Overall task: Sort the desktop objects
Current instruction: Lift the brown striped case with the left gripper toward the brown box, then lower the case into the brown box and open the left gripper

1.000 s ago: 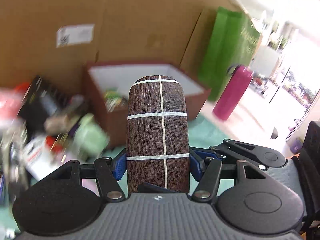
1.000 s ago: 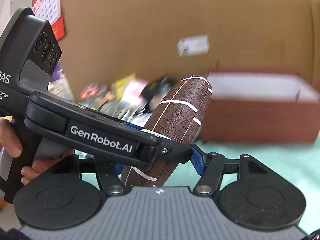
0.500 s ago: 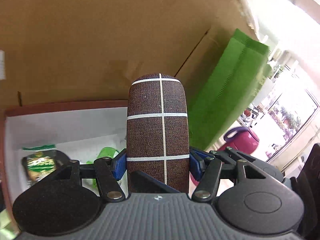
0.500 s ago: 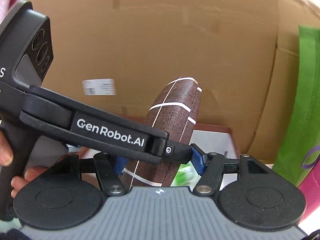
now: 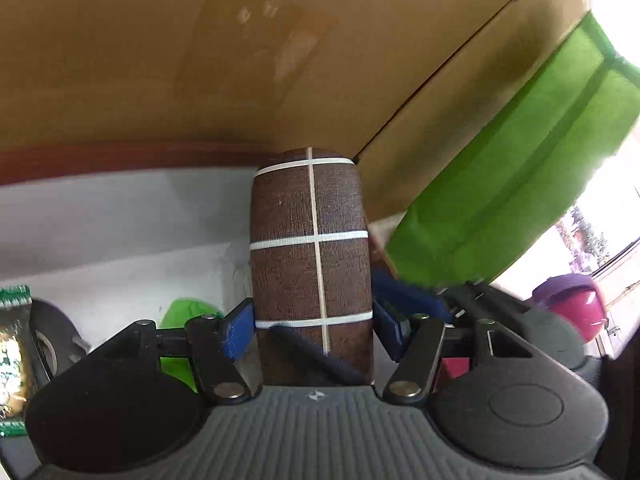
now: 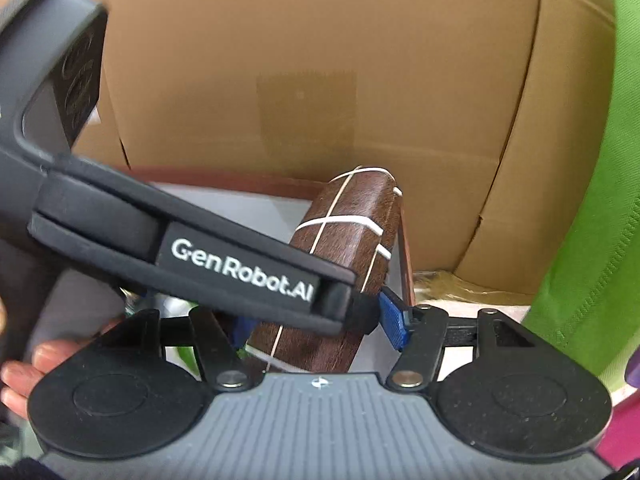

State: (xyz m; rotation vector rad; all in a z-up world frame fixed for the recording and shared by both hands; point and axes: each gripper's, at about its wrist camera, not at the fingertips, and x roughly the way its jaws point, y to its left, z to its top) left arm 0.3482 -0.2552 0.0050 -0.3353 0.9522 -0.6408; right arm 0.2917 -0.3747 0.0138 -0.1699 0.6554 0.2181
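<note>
Both grippers clamp the brown case (image 5: 310, 264) over the box (image 5: 120, 216): left gripper (image 5: 312, 330), right gripper (image 6: 316, 322). If 1 lets go late, it could catch the rim and tip out.

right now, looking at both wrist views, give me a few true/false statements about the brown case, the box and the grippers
1. Both grippers, left gripper and right gripper, clamp the brown case. True.
2. The case has white grid lines. True.
3. The red-brown box has a black interior. False: its inside is white.
4. The bag beside the box is blue. False: it is green.
5. A snack packet lies inside the box. True.
</note>
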